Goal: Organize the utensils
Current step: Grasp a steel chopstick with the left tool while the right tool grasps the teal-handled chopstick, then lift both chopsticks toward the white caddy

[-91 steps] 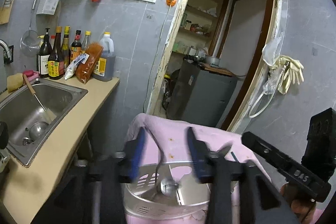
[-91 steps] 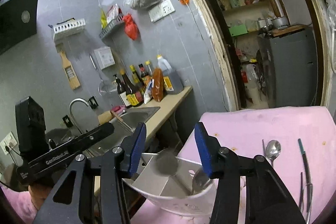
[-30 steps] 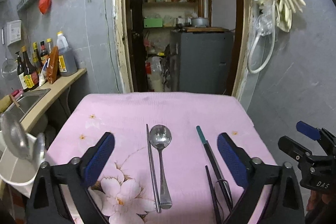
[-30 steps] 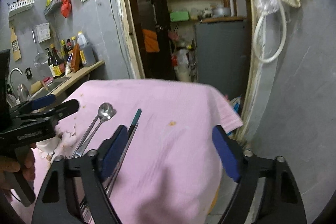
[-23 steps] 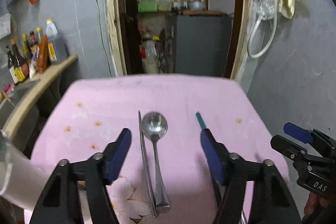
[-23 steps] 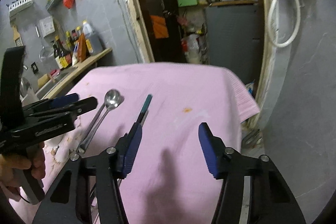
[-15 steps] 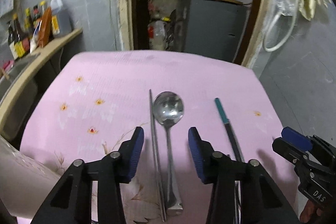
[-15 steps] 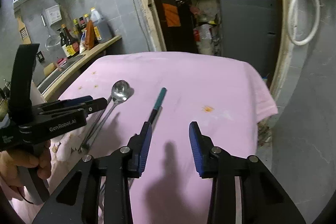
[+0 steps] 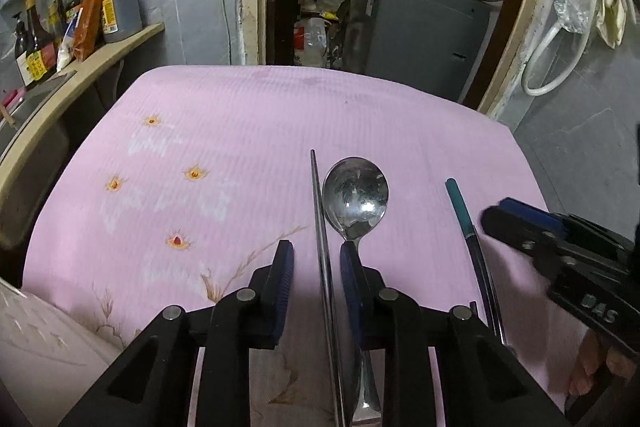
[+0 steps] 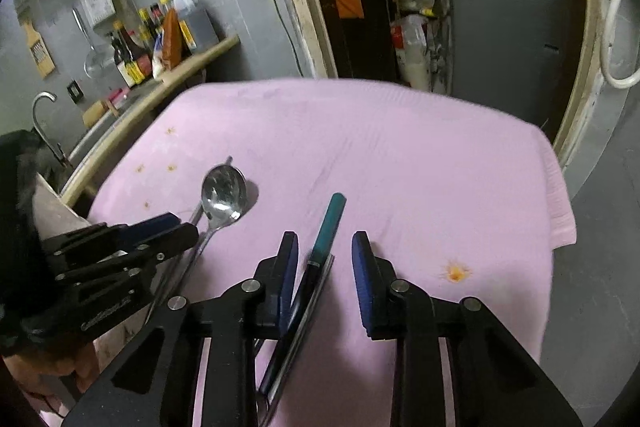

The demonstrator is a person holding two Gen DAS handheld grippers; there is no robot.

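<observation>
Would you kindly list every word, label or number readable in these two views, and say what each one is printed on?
"DAS": white letters on the black body of the right claw, seen from the left wrist view.
"GenRobot.AI", faint and only partly legible: on the black body of the left claw, seen from the right wrist view.
Labels on the dark sauce bottles on the counter: too small and blurred to read.

Spoon on tablecloth, metal chopstick just left, teal-tipped chopstick right, counter far left.
</observation>
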